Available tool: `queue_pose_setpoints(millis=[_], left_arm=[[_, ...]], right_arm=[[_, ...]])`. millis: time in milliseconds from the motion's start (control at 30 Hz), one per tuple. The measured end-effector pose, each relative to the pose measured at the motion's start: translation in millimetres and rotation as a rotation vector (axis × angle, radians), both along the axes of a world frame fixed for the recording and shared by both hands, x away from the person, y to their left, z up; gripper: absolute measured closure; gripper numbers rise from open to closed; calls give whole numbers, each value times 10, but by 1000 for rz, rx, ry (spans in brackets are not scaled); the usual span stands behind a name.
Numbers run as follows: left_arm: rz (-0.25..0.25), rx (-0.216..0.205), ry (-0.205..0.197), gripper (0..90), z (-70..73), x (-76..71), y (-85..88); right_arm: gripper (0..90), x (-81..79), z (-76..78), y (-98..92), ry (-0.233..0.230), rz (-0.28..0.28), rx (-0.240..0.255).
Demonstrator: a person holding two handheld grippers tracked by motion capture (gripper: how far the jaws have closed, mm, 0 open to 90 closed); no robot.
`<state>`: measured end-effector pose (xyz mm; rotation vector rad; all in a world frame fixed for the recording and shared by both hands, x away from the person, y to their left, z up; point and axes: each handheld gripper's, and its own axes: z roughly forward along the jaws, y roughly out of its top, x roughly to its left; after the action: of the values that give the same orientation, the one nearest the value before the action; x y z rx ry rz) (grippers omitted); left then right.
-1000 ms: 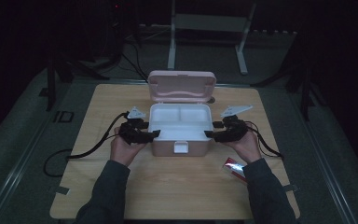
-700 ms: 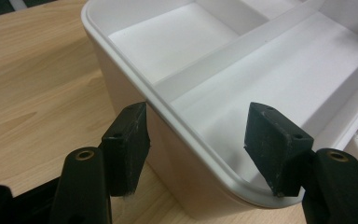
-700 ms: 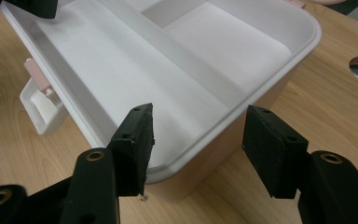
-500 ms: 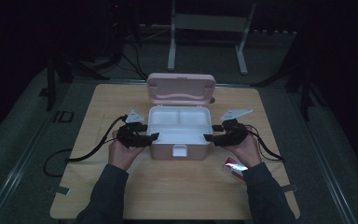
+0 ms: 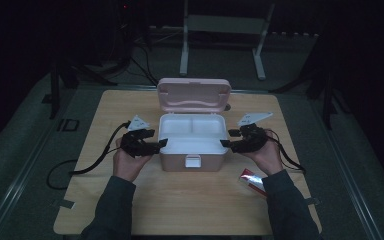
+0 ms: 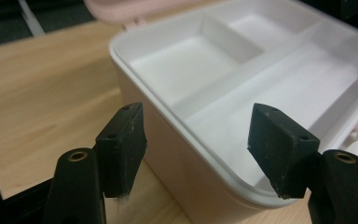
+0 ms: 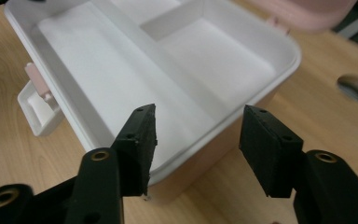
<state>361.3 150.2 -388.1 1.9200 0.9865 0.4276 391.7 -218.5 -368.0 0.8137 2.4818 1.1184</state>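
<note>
Moved since a second ago: very little. Both hands sit at much the same spots at the two ends of the lunch box (image 5: 176, 163), and the box has not shifted on the table (image 5: 205, 210).
Box position: middle of the table, pink lid (image 5: 194, 95) thrown back and standing open at the far side, latch (image 5: 192, 161) facing the person, white divided interior empty.
Left gripper (image 5: 159, 146): at the box's left end. Jaws wide and have just been opening a little more. In the left gripper view (image 6: 196, 135) they straddle the end wall near the front corner, one jaw outside over the wood and one over the interior, and neither pad presses.
Right gripper (image 5: 225, 143): mirror position at the right end. Jaws wide but have just been closing slightly. In the right gripper view (image 7: 198, 135) the wall lies between them, not yet pinched.
Step in hand (judgement): taking hold of both end walls, to lift or steady the box.
How to do it well: lower each gripper so the pads overlap the wall well below the rim, then close both together so the box is not pushed sideways.
Watch: the wall is thin and smooth, so grip squarely, not on the rounded corner. Keep both hands level when lifting, since the open lid adds weight at the back.
Nearby: red packet (image 5: 252, 179) just beside the right forearm, well clear of the box.
</note>
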Motion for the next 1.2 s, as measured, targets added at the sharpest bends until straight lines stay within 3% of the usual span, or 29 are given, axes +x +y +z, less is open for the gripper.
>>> queue_pose_setpoints(millis=[100, 200, 367, 500, 633, 767, 867, 1200], left_arm=[[3, -7, -16, 363, 58, -57, 79], [22, 32, -44, 364, 67, -113, 145], [29, 63, -52, 363, 9, -154, 254], [41, 111, -65, 355, -76, -192, 300], [25, 107, -64, 354, -160, -220, 323], [6, 130, -61, 354, -266, -262, 307], [-21, 125, -69, 355, -401, -327, 290], [-69, 142, -51, 359, -538, -388, 247]], right_arm=[[479, -5, 87, 32, -33, 39, -2], [480, 6, 164, 88, -57, 88, 3], [466, 60, 185, 199, -61, 112, -12], [458, 84, 173, 247, -59, 138, -35], [455, 97, 193, 270, -66, 157, -59], [466, 116, 252, 320, -80, 177, -96], [486, 116, 341, 410, -104, 201, -147], [468, 293, 505, 674, -104, 243, -240]])
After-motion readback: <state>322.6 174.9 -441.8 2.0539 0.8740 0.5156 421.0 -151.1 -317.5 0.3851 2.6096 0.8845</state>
